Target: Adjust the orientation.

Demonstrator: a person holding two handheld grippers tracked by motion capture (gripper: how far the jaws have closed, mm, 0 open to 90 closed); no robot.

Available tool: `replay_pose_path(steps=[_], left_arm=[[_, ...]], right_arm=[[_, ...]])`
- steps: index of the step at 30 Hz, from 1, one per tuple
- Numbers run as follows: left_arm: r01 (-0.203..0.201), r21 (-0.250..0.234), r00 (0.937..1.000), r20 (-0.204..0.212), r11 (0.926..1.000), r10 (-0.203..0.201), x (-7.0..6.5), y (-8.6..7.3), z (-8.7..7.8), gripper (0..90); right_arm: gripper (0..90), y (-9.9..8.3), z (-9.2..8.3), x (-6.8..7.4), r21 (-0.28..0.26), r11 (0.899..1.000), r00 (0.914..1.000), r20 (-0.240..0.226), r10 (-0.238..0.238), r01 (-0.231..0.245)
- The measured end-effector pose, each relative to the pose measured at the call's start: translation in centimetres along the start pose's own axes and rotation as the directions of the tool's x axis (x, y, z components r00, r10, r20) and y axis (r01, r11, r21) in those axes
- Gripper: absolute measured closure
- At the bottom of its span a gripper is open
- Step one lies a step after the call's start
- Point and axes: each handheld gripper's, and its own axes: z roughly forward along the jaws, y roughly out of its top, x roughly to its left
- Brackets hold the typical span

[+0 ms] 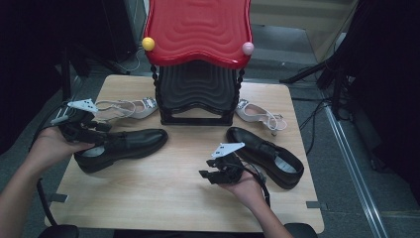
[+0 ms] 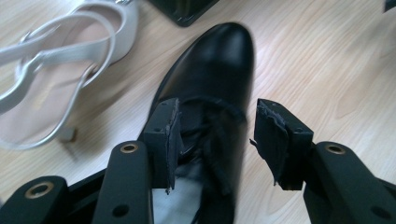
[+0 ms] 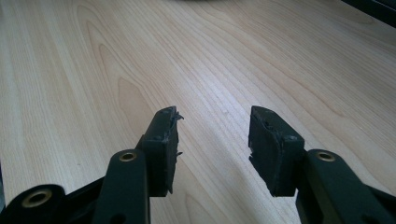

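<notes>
A black lace-up shoe [image 1: 133,141] lies on the left of the wooden table [image 1: 163,198], toe toward the middle. My left gripper [image 1: 101,130] hovers at its heel end. In the left gripper view my left gripper [image 2: 217,116] stands open over the shoe [image 2: 215,60]; the laces lie between the jaws, and the right pad hangs clear over bare wood. A second black shoe [image 1: 267,153] lies on the right. Just left of it, my right gripper [image 1: 204,176] is open. In its own view the right gripper [image 3: 214,123] has nothing but table [image 3: 140,56] between its jaws.
A shoe rack [image 1: 198,94] with a red top shelf [image 1: 198,29] stands at the back centre. A pale strappy sandal [image 1: 126,108] lies to its left, seen as the sandal [image 2: 60,70] beside the shoe. Another sandal [image 1: 257,113] lies to its right.
</notes>
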Motion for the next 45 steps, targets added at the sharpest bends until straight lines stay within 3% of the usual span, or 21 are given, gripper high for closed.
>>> replay_pose_path(steps=[6, 11, 19, 26, 29, 33, 38, 40, 41, 45], left_arm=[[0.012, 0.008, 0.9999, -0.008, 0.9999, -0.012, 1.6, -1.3, -0.5, 51.3], [0.027, 0.012, 0.9994, -0.023, 0.9996, -0.027, 3.4, -3.2, -0.7, 51.1], [0.055, 0.035, 0.9985, -0.005, 0.9979, -0.055, 5.1, -4.8, 0.8, 51.0], [0.019, 0.049, 0.9994, 0.028, 0.9986, -0.02, 5.3, -4.2, 2.9, 53.1], [0.022, 0.083, 0.998, 0.058, 0.9963, -0.027, 5.8, -3.9, 4.3, 56.4], [-0.003, 0.097, 0.9967, 0.081, 0.9953, -0.004, 5.9, -3.4, 5.1, 59.3], [-0.006, 0.092, 0.9989, 0.047, 0.9957, 0.002, 6.1, -3.1, 4.9, 77.7], [-0.009, 0.103, 0.9992, 0.039, 0.9947, 0.005, 6.0, -3.1, 4.8, 80.8], [-0.026, 0.089, 0.9993, 0.028, 0.9957, 0.024, 5.6, -2.9, 4.6, 82.5], [-0.037, 0.068, 0.999, 0.026, 0.997, 0.035, 4.5, -2.4, 3.8, 85.1]], right_arm=[[53.7, 0.0, 0.0, 0.0, 0.0, 1.0, 1.0, -0.001, 0.003, -0.003], [53.5, 0.0, 0.1, 0.0, 0.008, 1.0, 1.0, -0.001, 0.0, 0.0], [53.3, 0.0, 0.2, -0.1, 0.012, 1.0, 1.0, -0.002, 0.002, -0.002], [53.2, 0.0, 0.4, 0.0, 0.019, 1.0, 1.0, -0.007, -0.002, 0.002], [53.2, 0.0, 0.4, 0.0, 0.021, 1.0, 1.0, -0.007, -0.003, 0.004], [53.1, 0.0, 0.5, 0.0, 0.024, 1.0, 1.0, -0.007, 0.0, 0.001], [53.0, 0.0, 0.6, 0.0, 0.025, 1.0, 1.0, -0.01, 0.0, 0.0], [53.0, 0.0, 0.5, 0.0, 0.025, 1.0, 0.9999, -0.011, 0.0, 0.0], [53.1, 0.0, 0.5, -0.1, 0.023, 1.0, 1.0, -0.008, 0.003, -0.002], [53.2, 0.0, 0.4, -0.2, 0.016, 1.0, 0.9999, -0.011, 0.01, -0.009]])
